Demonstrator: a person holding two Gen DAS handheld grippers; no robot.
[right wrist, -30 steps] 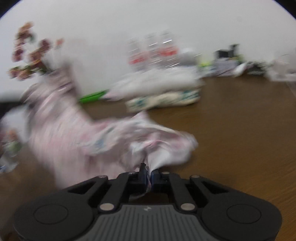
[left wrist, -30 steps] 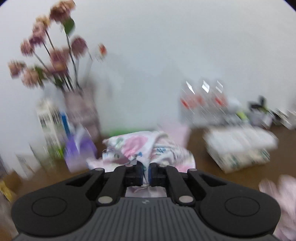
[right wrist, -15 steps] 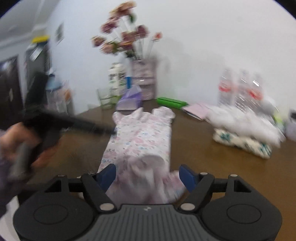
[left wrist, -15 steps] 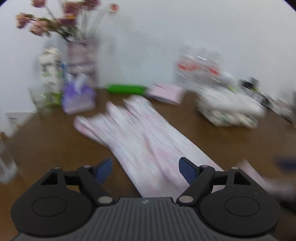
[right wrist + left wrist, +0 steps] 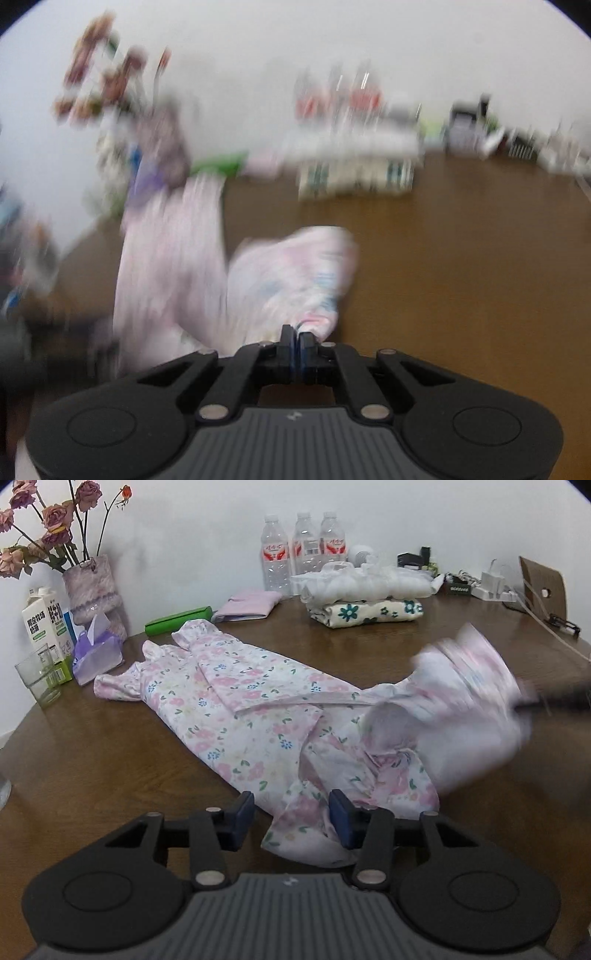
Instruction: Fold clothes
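The pink floral cotton garment [image 5: 236, 701] lies lengthwise on the brown wooden table [image 5: 92, 768], its collar toward 11 o'clock. The right gripper [image 5: 295, 338] has just clamped the hem and lifts it; the left gripper [image 5: 291, 818] – jaws just closing, half-wide – straddles the near corner without gripping. Next: pinch it, then fold both corners toward the collar.

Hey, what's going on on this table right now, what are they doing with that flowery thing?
A person with a gripper in each hand is folding a pink floral garment spread on the wooden table. The right gripper is shut on one end of the fabric, which looks lifted and is blurred. The left gripper is open, its jaws having just been closing, either side of a near corner of the cloth without pressing it. Folded clothes sit stacked further back.
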